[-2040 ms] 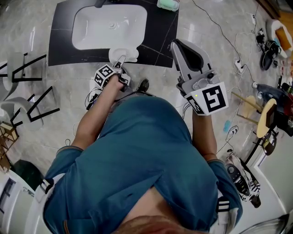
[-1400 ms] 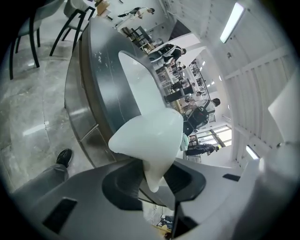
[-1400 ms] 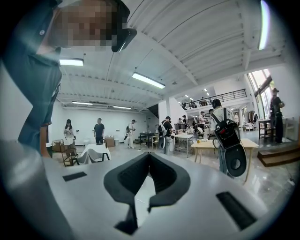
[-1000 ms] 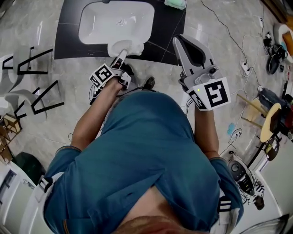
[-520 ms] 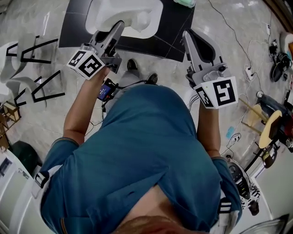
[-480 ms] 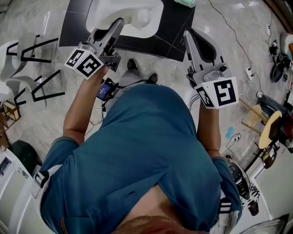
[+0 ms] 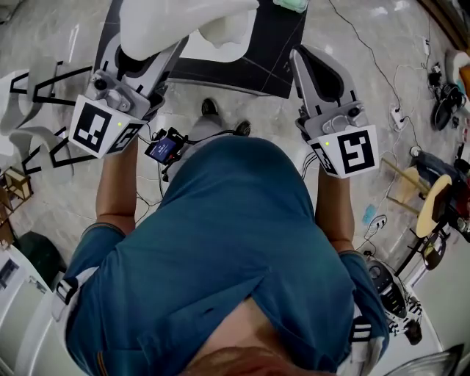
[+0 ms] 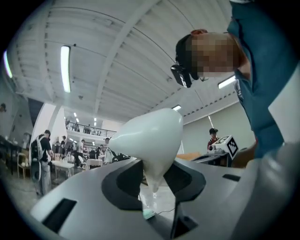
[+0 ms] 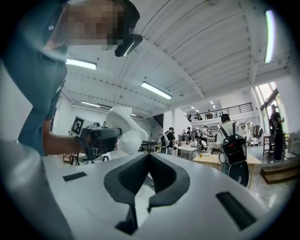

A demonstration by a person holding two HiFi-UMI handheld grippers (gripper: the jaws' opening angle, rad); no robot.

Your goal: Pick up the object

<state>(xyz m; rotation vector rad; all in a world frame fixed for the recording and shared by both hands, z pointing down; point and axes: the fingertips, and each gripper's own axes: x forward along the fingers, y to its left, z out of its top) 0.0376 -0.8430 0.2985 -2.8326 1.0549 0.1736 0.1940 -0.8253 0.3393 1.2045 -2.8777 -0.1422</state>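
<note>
Left claw: pads clamped on the thin lower tip of the object, one pad on each side. Right claw: pads together at the tips, nothing between them.

Object: white, glossy, smooth, no markings seen. In the left gripper view it is a rounded bulb that narrows downward to the pinched tip. In the head view it shows as a broad white body with a smaller rounded lobe on its right side, sitting at the end of the left claw, cut off by the top edge of the frame.

Position: held in the air, clear of the floor, above a black mat. In the right gripper view it stands up out of the left claw, to the left of the right claw and well apart from it.

Beyond: a hall with tables and people standing.
</note>
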